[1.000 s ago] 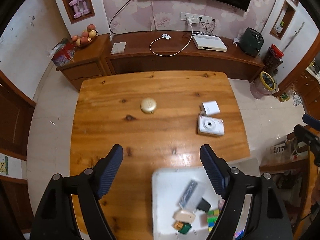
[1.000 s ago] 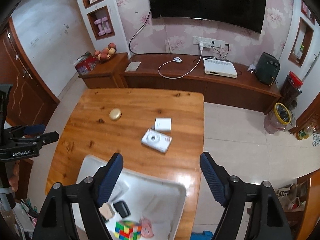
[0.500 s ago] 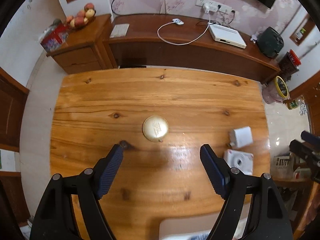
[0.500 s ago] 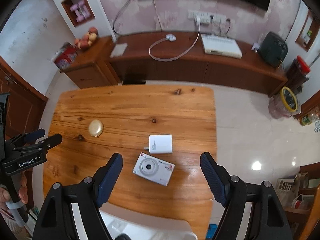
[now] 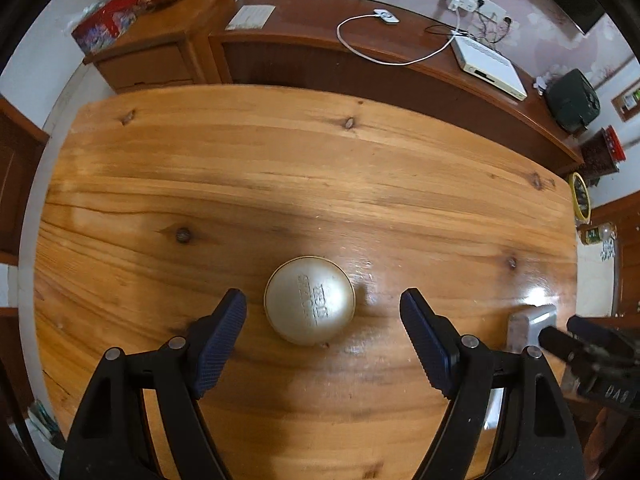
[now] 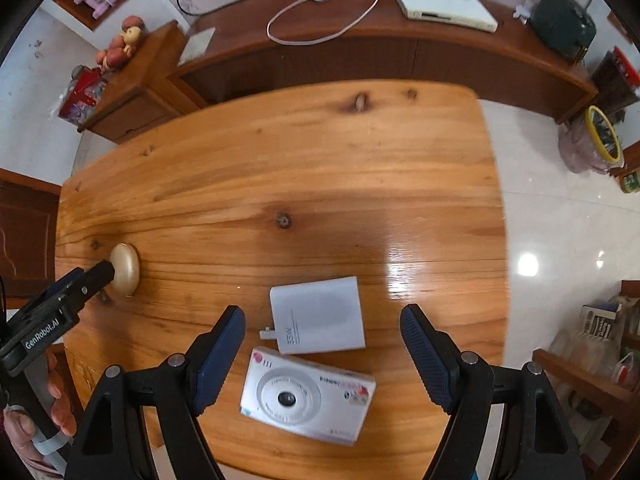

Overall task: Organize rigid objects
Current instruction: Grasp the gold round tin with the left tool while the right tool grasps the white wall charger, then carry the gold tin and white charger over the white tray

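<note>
A round gold compact [image 5: 309,300] lies on the wooden table [image 5: 280,168], between the wide-open jaws of my left gripper [image 5: 322,316], which is low over it and not touching. In the right wrist view the compact [image 6: 125,269] sits at the table's left by the left gripper [image 6: 72,292]. My right gripper [image 6: 322,330] is open above a white charger block [image 6: 318,316] and a white compact camera [image 6: 308,396], which lie side by side near the table's front edge. The charger [image 5: 530,320] shows partly at the right of the left wrist view.
A long wooden TV cabinet [image 6: 400,48] stands behind the table with a white router [image 6: 444,4] and a white cable [image 6: 320,16]. A side cabinet [image 5: 160,48] holds fruit and a red box. Tiled floor [image 6: 560,240] lies right of the table.
Both grippers have moved forward and down towards the table. The gold compact now sits between the left jaws, the charger and camera under the right ones. The white tray has left both views.
</note>
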Demonstrator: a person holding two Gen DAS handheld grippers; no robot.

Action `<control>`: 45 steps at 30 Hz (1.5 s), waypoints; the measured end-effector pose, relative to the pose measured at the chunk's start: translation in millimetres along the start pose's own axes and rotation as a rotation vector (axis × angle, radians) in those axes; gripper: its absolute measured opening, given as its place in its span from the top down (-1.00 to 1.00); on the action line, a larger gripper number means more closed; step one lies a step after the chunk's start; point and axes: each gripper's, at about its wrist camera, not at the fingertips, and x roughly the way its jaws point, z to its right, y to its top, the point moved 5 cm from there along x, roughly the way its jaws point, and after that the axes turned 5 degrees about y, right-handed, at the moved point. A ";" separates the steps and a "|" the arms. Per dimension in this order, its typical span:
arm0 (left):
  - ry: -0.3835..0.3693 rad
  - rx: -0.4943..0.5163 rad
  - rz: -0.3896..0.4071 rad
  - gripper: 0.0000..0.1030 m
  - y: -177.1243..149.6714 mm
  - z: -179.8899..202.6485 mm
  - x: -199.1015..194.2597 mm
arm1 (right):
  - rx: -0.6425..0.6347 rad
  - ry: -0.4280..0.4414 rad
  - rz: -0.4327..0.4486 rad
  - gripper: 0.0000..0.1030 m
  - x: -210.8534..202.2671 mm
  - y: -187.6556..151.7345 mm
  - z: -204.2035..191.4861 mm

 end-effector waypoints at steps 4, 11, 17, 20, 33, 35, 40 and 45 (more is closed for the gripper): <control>0.015 -0.030 -0.002 -0.59 0.0 -1.9 10.2 | -0.008 0.001 -0.028 -0.56 16.5 0.3 -0.8; 0.031 -0.052 -0.018 -0.59 -4.1 -4.5 20.7 | -0.009 -0.006 -0.051 -0.56 26.7 0.8 2.5; 0.055 -0.055 -0.011 -0.59 -2.8 -6.6 25.0 | -0.020 -0.043 -0.076 -0.56 34.1 -2.4 4.3; 0.066 -0.051 -0.004 -0.58 -2.8 -6.0 25.7 | -0.023 -0.079 -0.084 -0.41 35.2 -3.0 6.1; 0.110 0.002 0.015 -0.13 -9.1 -3.7 24.2 | -0.022 -0.132 -0.071 -0.09 35.8 -11.7 2.4; 0.103 0.001 0.023 -0.13 -10.9 -5.8 20.6 | -0.019 -0.129 -0.068 -0.09 34.6 -17.4 7.1; 0.085 0.023 0.079 -0.13 -14.2 -2.1 -10.4 | -0.008 -0.105 -0.033 -0.09 16.7 -24.1 6.3; 0.050 0.076 0.155 -0.13 -23.2 2.9 -60.4 | -0.012 -0.075 0.023 -0.09 -16.2 -33.7 2.6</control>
